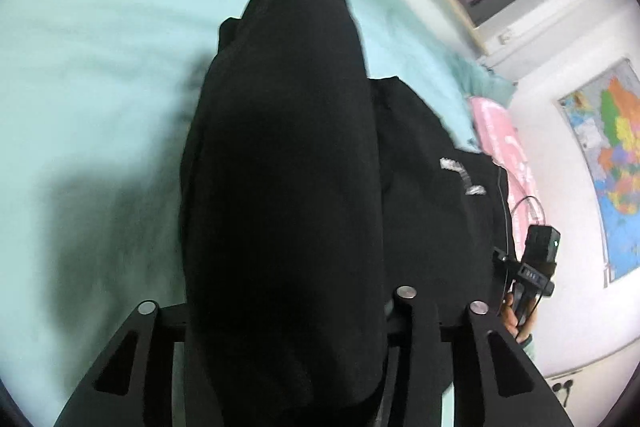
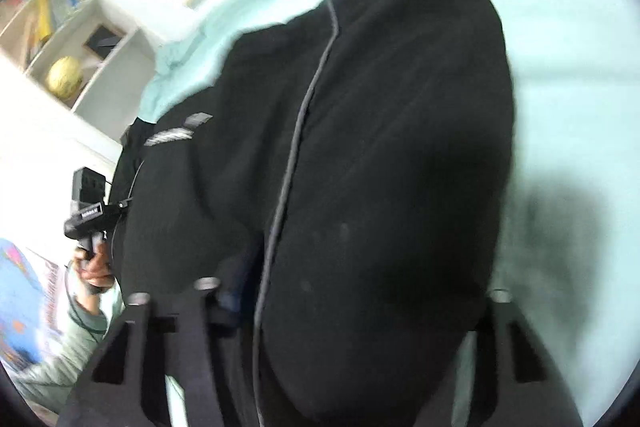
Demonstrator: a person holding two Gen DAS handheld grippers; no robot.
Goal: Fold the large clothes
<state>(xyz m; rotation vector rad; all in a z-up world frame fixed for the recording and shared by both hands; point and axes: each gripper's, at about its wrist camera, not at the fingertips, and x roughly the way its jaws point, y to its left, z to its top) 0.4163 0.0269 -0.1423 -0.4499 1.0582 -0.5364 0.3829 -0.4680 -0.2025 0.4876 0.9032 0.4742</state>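
black garment [image 1: 280,167] filled the middle of my left wrist view, bunched into a tall dark fold running from the bottom edge up toward the top centre, draped over the pale green bed sheet [image 1: 88,75]. same black garment [image 2: 380,167] filled the centre and right of my right wrist view, with a thin grey piping line [image 2: 298,131] running down it.

left gripper [image 1: 288,347]: cloth sat right between the jaws and hid the tips. partly closed, and i couldn't tell if the pads were pressing on it. right gripper [image 2: 340,347]: same story, fabric between the jaws, tips buried, grip not readable.

lower right of the left view: my right hand [image 1: 516,319] on the other tool's handle, beside the garment edge. lower left of the right view: my left hand [image 2: 94,267], pale green sleeve [image 2: 72,343] below it.

further out: pink bedding [image 1: 504,147] and wall map [image 1: 608,163] at right of the left view; white shelf [image 2: 80,39] with yellow ball [image 2: 65,81] at upper left of the right view.
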